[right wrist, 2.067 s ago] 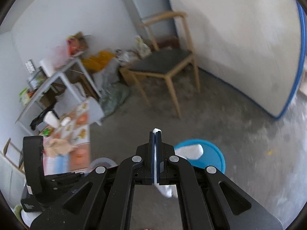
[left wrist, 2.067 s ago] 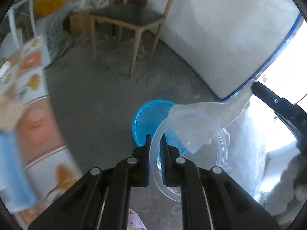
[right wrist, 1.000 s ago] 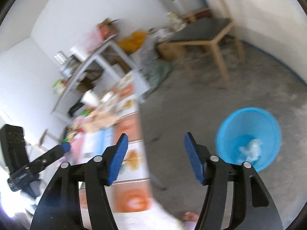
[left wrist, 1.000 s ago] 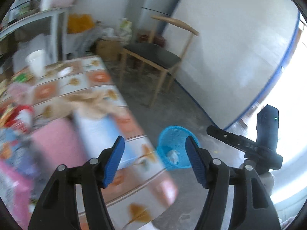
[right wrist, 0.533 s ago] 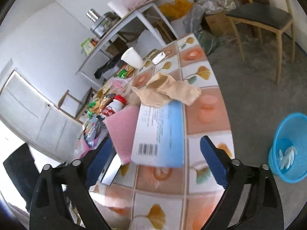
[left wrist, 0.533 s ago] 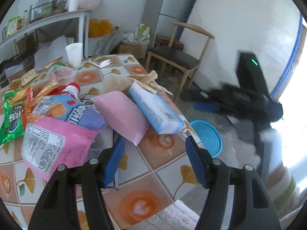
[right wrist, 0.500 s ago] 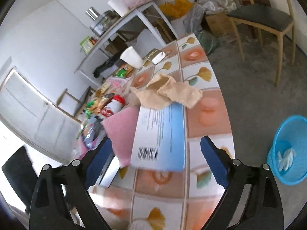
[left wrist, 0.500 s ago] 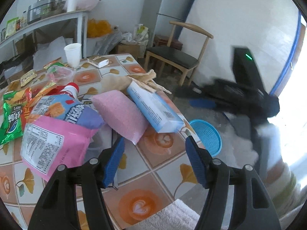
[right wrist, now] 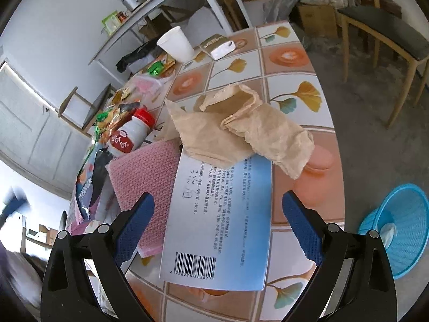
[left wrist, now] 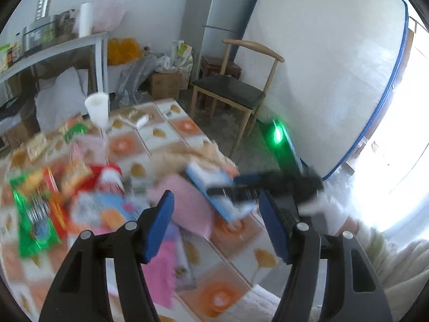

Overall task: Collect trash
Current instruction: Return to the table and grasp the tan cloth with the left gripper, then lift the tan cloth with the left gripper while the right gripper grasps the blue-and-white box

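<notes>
My right gripper (right wrist: pixel 217 206) stands wide open and empty over a blue-and-white box (right wrist: pixel 219 214) at the table's near edge. Crumpled brown paper (right wrist: pixel 241 126) lies on the box's far end. A blue basket (right wrist: pixel 402 228) sits on the floor to the right with white tissue (right wrist: pixel 387 230) inside. My left gripper (left wrist: pixel 215 206) is open too, holding nothing, above the pink cloth (left wrist: pixel 187 206). In the blurred left wrist view the right gripper's black body (left wrist: pixel 292 185) reaches over the same box (left wrist: pixel 214 187).
The tiled table (right wrist: pixel 289 53) carries a pink cloth (right wrist: pixel 144 171), a red-capped bottle (right wrist: pixel 131 131), snack bags (right wrist: pixel 91 177), a white paper cup (right wrist: pixel 175 44) and a small white box (right wrist: pixel 222 47). A wooden chair (right wrist: pixel 388 35) stands beyond on the concrete floor.
Both grippers swung from the basket on the floor to the cluttered table. The left let go of a clear plastic tub, the right of white tissue. The right jaws spread wider.
</notes>
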A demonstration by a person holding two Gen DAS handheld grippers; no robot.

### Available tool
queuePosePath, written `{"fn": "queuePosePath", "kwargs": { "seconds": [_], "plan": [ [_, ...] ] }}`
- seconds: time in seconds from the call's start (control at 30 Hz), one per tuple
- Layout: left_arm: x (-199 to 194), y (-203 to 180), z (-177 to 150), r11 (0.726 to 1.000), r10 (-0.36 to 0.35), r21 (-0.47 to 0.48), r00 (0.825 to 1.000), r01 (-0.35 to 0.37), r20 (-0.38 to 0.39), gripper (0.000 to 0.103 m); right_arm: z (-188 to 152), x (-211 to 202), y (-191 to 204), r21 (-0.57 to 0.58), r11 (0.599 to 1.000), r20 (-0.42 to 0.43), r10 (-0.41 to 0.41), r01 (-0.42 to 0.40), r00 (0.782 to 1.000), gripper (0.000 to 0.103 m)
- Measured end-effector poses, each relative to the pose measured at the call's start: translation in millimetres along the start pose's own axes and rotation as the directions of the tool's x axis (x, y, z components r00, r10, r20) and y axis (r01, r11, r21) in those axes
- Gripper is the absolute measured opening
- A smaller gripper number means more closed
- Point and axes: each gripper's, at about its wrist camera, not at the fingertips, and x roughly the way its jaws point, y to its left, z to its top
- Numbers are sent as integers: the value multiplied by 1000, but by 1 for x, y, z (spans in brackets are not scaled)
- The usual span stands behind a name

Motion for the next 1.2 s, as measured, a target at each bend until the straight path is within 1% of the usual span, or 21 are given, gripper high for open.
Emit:
{"fn": "queuePosePath", "kwargs": {
  "seconds": [0.03, 0.07, 0.1, 0.13, 0.17, 0.2, 0.27, 0.3, 0.33, 0.37, 0.43, 0.6, 0.77, 0.83, 0.87, 0.93, 1.0, 1.07, 1.1, 1.17, 1.2],
  "plan": [
    [5, 12, 21, 1000, -18, -16, 999, 18, -49, 64, 0, 1, -2, 9, 1000, -6, 5, -5, 1000, 92],
    [11, 20, 32, 999, -40, -33, 996, 38, -80, 64, 2, 3, -2, 15, 1000, -9, 5, -4, 1000, 92],
    [20, 29, 44, 996, -72, -51, 991, 67, -116, 64, 2, 4, -2, 18, 1000, -10, 8, -8, 1000, 92],
    [38, 39, 58, 995, -87, -70, 980, 76, -179, 64, 2, 5, -3, 22, 1000, -12, 14, -13, 1000, 92],
    [55, 45, 67, 996, -76, -72, 970, 61, -231, 64, 3, 6, -4, 29, 999, -15, 21, -20, 1000, 92],
    [67, 50, 74, 997, -60, -59, 964, 46, -260, 64, 3, 6, -5, 32, 999, -17, 27, -27, 999, 92],
    [104, 57, 84, 1000, 5, -2, 945, -6, -327, 64, 3, 8, -5, 39, 998, -18, 42, -41, 999, 92],
    [121, 60, 87, 1000, 28, 15, 932, -24, -362, 64, 3, 9, -5, 41, 998, -19, 46, -45, 999, 92],
    [141, 66, 90, 999, 41, 12, 913, -40, -407, 64, 3, 9, -5, 40, 998, -18, 51, -50, 999, 92],
    [159, 73, 92, 999, 33, -15, 893, -45, -450, 64, 4, 10, -5, 42, 998, -17, 54, -53, 998, 92],
    [180, 76, 96, 998, 11, -50, 869, -42, -495, 64, 3, 11, -6, 45, 997, -16, 65, -64, 998, 92],
    [212, 56, 102, 1000, 8, -6, 854, -13, -520, 64, 1, 13, -15, 54, 994, -16, 94, -93, 995, 92],
    [253, 43, 89, 998, 69, 41, 798, -55, -598, 64, -2, 10, -24, 66, 990, 5, 128, -128, 992, 91],
    [264, 44, 85, 996, 86, 52, 785, -69, -614, 64, -4, 8, -29, 69, 989, 10, 134, -135, 991, 91],
    [267, 45, 83, 996, 88, 51, 783, -71, -616, 64, -5, 8, -31, 70, 988, 13, 137, -137, 991, 91],
    [269, 46, 85, 997, 76, 37, 787, -68, -612, 63, -6, 7, -32, 70, 989, 16, 132, -133, 991, 90],
    [268, 48, 86, 997, 70, 30, 792, -65, -606, 55, -7, 7, -33, 67, 989, 16, 129, -130, 992, 90],
    [266, 50, 88, 998, 52, 14, 794, -55, -606, 42, -8, 9, -32, 64, 990, 13, 126, -126, 992, 90],
    [265, 51, 89, 999, 41, 5, 795, -48, -605, 37, -9, 10, -31, 64, 990, 12, 123, -123, 992, 90],
    [264, 53, 91, 999, 28, -3, 798, -37, -602, 20, -7, 12, -30, 63, 992, 11, 111, -112, 994, 89],
    [265, 54, 92, 999, 24, -4, 799, -33, -600, 16, -6, 13, -30, 63, 992, 10, 105, -106, 994, 88]
  ]
}}
